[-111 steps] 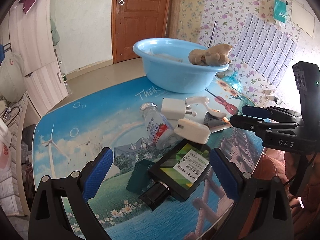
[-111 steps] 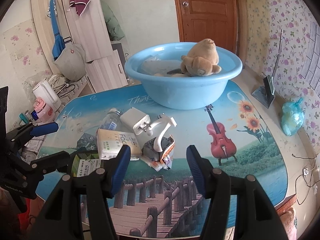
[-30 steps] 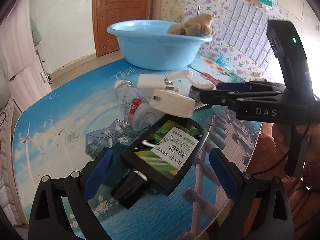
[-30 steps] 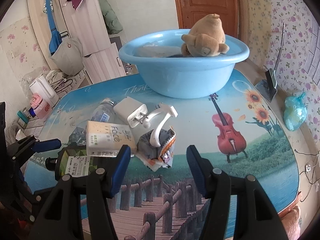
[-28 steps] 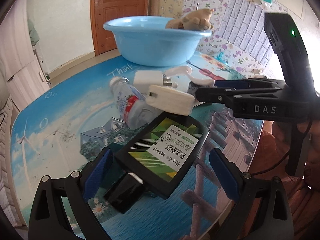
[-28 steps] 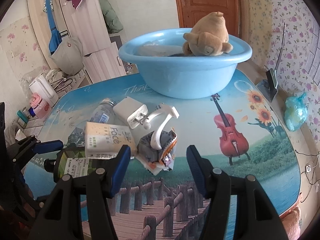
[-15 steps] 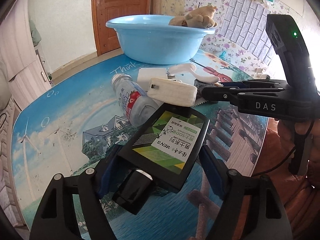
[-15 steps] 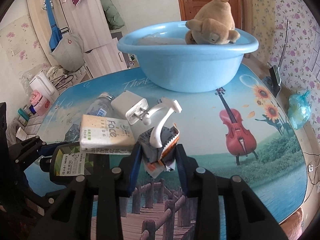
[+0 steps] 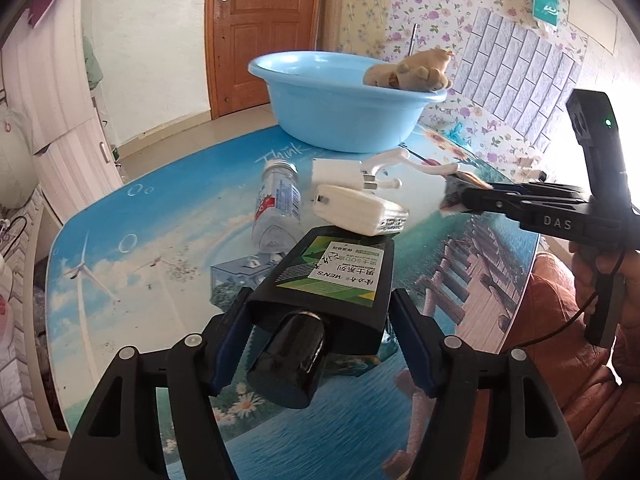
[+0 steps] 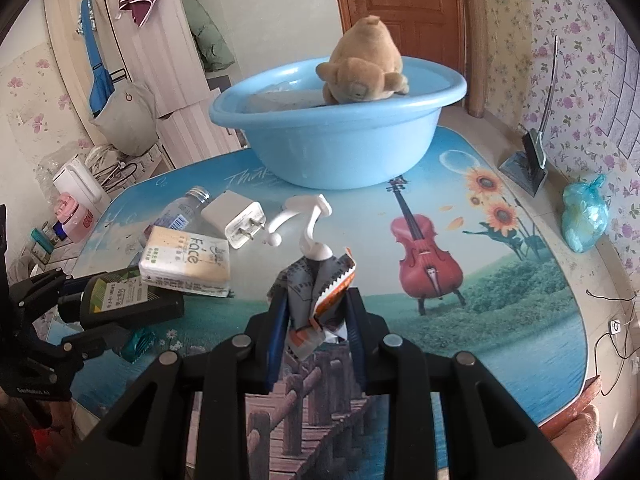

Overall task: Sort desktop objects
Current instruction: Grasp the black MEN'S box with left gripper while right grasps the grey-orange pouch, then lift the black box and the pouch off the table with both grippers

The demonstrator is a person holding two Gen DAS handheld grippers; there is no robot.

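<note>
1. The left tongs (image 9: 320,334) were closing on the black bottle (image 9: 332,280) between them.
2. The right tongs (image 10: 316,320) clenched the crumpled wrapper (image 10: 316,296).
3. Lifting both straight toward the basin (image 10: 340,148) ahead seemed wisest.

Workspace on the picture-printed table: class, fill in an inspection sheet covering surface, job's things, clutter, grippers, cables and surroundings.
Surface: table, printed with a violin and a boardwalk.
Job's things: black bottle; crumpled wrapper; tissue pack; charger plug; white hook; clear bottle; blue basin holding a plush bear.
Clutter: blue knotted bag near the table's edge.
Grippers: left gripper closing around the black bottle; right gripper shut on the crumpled wrapper.
Cables: thin wire at the far right.
Surroundings: wooden door, floral wallpaper.
</note>
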